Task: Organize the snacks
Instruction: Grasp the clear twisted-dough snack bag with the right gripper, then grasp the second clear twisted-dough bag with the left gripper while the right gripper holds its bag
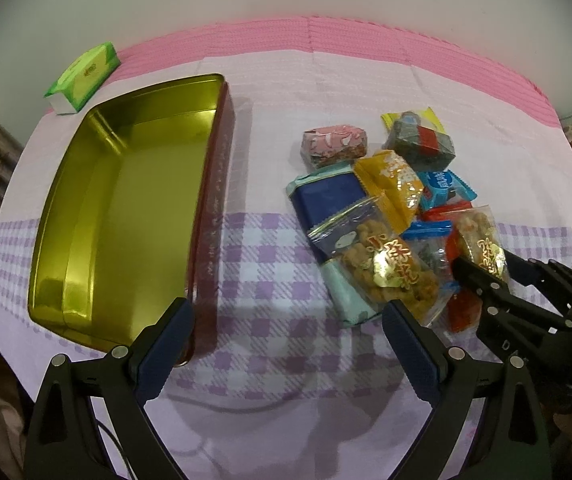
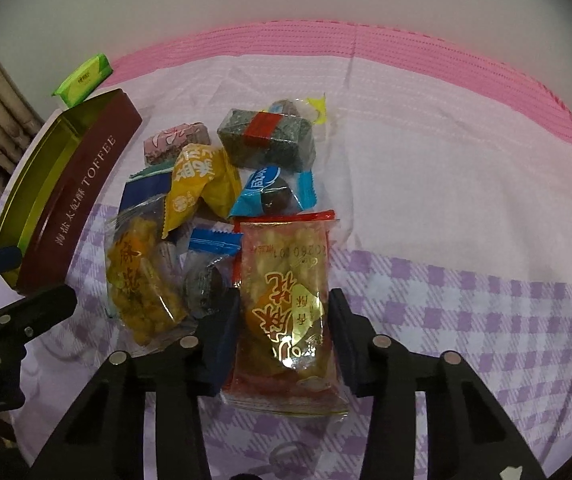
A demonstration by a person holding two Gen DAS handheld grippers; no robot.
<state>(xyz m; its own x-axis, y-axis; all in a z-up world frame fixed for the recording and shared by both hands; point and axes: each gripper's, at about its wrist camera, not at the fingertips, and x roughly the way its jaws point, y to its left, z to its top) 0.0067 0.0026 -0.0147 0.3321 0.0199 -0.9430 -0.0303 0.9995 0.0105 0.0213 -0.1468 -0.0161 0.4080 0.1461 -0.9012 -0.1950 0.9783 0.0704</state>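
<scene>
The open toffee tin [image 1: 125, 208], gold inside and dark red outside, lay on the checked cloth [image 1: 269, 280] covering the bench, and everything else is placed from it. Behind its far left corner sat a small green tissue pack [image 1: 83, 76]. To the tin's right, apart from it across a strip of bare cloth, the snacks lay in a loose heap. Nearest the tin were a blue-and-mint wrapped bar [image 1: 334, 216] and, lying across it, a clear packet of fried twists [image 1: 386, 264] with a gold label. Farther from the tin were a pink wrapped block [image 1: 334, 142], a yellow-orange packet [image 1: 392, 184], a dark green block with a red band [image 1: 422, 140] and a light blue sweet wrapper [image 1: 446, 186].

At the edge of the heap farthest from the tin, the right gripper [image 2: 283, 320] had its jaws narrowed around a red-edged clear packet of twists [image 2: 286, 280]. Its dark pads stood at the packet's two long sides, the left one against the wrapper; I could not tell whether the right pad pressed it too, nor whether the packet was lifted.

The left gripper [image 1: 286, 320] hung with its jaws spread wide and nothing between them, above the cloth just right of the tin's near corner; its left fingertip [image 1: 173, 320] overlapped the tin's rim in the left wrist view.
</scene>
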